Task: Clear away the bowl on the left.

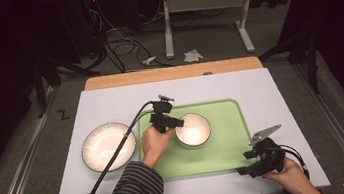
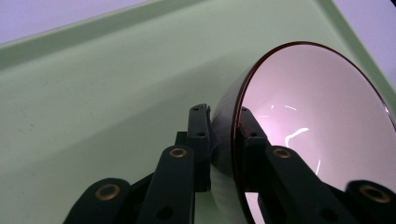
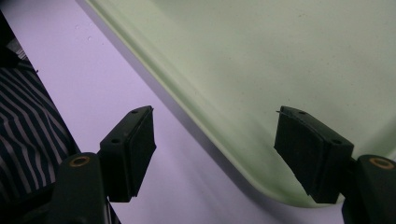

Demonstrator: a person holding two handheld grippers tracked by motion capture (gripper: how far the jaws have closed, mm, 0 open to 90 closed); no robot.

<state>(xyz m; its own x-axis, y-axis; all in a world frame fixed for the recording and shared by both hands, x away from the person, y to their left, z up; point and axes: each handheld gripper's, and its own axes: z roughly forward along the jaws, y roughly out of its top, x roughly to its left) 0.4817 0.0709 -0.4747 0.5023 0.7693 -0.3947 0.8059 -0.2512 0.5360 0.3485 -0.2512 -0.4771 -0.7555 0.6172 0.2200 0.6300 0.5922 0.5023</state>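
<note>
Judging from how things lie, the work is partly done. Left of the green tray point(image 1: 228, 152), the ribbed plate point(image 1: 108, 146) sits untouched on the white surface point(image 1: 109, 97). The small bowl point(image 1: 193, 129) is on the tray's left half, with the left gripper point(image 1: 175, 122) clenched on its near rim, one jaw inside and one outside; letting go is probably what remains there. At the tray's front right corner, the right gripper point(image 3: 215, 147) hovers, jaws spread wide and holding nothing.

A lab: loose cables point(image 1: 117, 43) and a metal stand point(image 1: 205, 17) lie on grey floor beyond the tabletop point(image 1: 110, 100), amid dark curtains.
</note>
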